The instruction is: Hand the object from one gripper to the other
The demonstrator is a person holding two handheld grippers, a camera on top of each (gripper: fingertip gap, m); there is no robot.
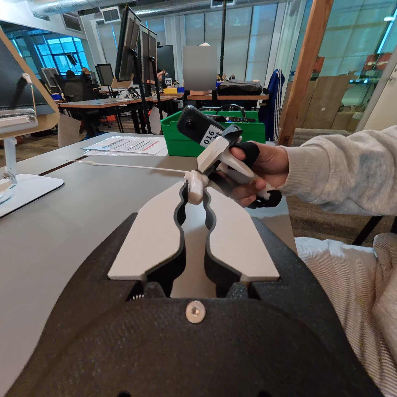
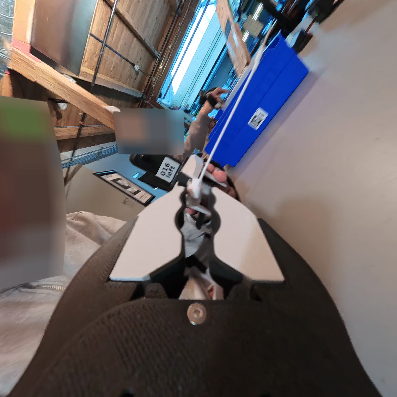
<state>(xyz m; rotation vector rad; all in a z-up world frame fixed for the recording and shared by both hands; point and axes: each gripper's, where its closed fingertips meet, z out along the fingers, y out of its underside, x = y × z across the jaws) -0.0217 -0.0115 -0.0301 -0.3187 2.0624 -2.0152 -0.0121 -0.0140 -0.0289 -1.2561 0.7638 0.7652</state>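
The object is a thin white probe with a blocky white handle (image 1: 195, 190); its rod (image 1: 129, 166) runs left above the grey table (image 1: 64, 214). My left gripper (image 1: 196, 191) is shut on the handle at its fingertips. My right gripper (image 1: 203, 170), held by a hand in a grey sleeve, comes in from the right with its tips at the top of the handle. In the right wrist view the handle (image 2: 194, 190) sits between the right gripper's (image 2: 197, 192) fingertips, with a small gap on one side. The rod (image 2: 232, 111) points up and right. The left gripper (image 2: 171, 171) lies just beyond.
A green bin (image 1: 214, 137) and papers (image 1: 129, 146) lie at the table's far side. A monitor stand base (image 1: 28, 189) is on the left. A blue bin (image 2: 257, 111) shows in the right wrist view. Desks and seated people are farther back.
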